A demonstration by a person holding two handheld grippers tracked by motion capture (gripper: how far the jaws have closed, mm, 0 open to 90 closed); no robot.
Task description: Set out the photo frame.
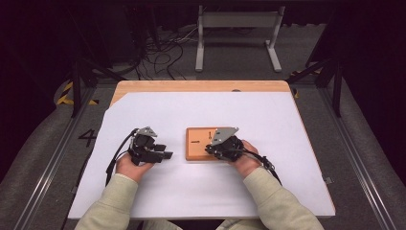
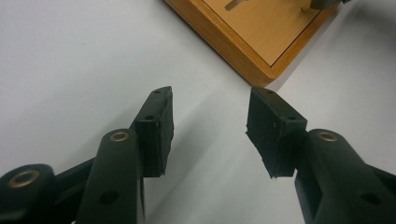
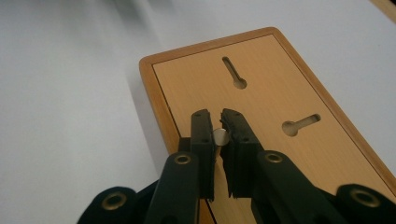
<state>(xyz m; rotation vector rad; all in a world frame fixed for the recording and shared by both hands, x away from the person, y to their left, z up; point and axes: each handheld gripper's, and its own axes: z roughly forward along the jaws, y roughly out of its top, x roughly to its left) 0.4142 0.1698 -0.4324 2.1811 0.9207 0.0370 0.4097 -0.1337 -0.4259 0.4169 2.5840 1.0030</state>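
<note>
I hold a gripper in each hand and work at a tabletop with a white sheet on it.

My right gripper is over the wooden board. Its fingers are nearly closed, and they pinch a small round silver peg between them. The peg sits just above the board, close to its near left edge. I cannot tell if the peg's bottom touches the wood.

The board lies in the middle of the sheet. It has two keyhole slots. One slot runs away from me, with its round end nearer to me. The other slot lies off to the right, with its round end on the left. Both look empty.

My left gripper rests low over the sheet, just beside a corner of the board. Its fingers are about half open with nothing between them.

I think I am at the step of carrying the peg to a slot. The peg is not in either slot yet.

Next I need to move the peg over the round end of one slot, hold it straight up, and push it down gently. I should keep my grip snug so the peg does not tip or slip. My left gripper could press on the board's edge so it does not slide.
</note>
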